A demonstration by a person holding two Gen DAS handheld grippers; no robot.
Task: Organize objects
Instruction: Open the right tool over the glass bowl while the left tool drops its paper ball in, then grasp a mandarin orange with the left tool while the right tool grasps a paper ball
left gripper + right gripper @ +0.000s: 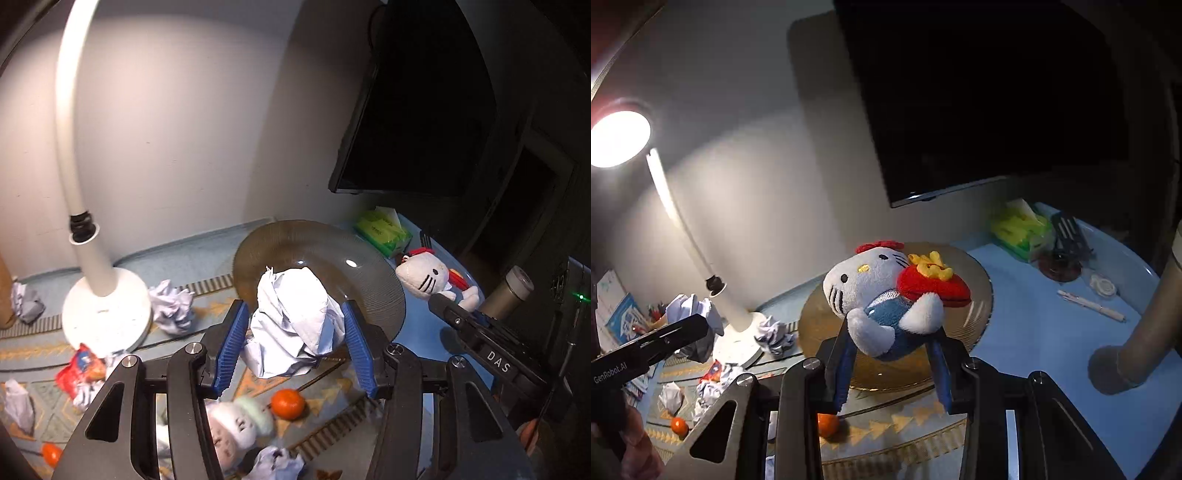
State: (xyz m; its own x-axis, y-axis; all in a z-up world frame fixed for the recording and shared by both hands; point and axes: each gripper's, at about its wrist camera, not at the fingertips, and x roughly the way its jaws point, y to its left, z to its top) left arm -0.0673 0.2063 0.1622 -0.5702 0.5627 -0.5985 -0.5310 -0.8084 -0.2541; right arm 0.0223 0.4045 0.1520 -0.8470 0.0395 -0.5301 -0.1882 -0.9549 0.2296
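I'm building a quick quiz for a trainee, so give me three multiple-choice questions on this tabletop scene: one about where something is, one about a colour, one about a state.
1. Where does the green tissue pack lie?
A. behind the brown plate, near the dark screen
B. under the lamp base
C. in the left gripper

2. What colour is the plush cat's bow?
A. yellow
B. red
C. green

3. What state is the desk lamp in?
A. lit
B. off
C. tipped over

Answers:
1 A: the green tissue pack sits beyond the brown plate, below the dark screen.
2 B: the plush cat, clamped in the right gripper, wears a red bow.
3 A: the desk lamp glows brightly.
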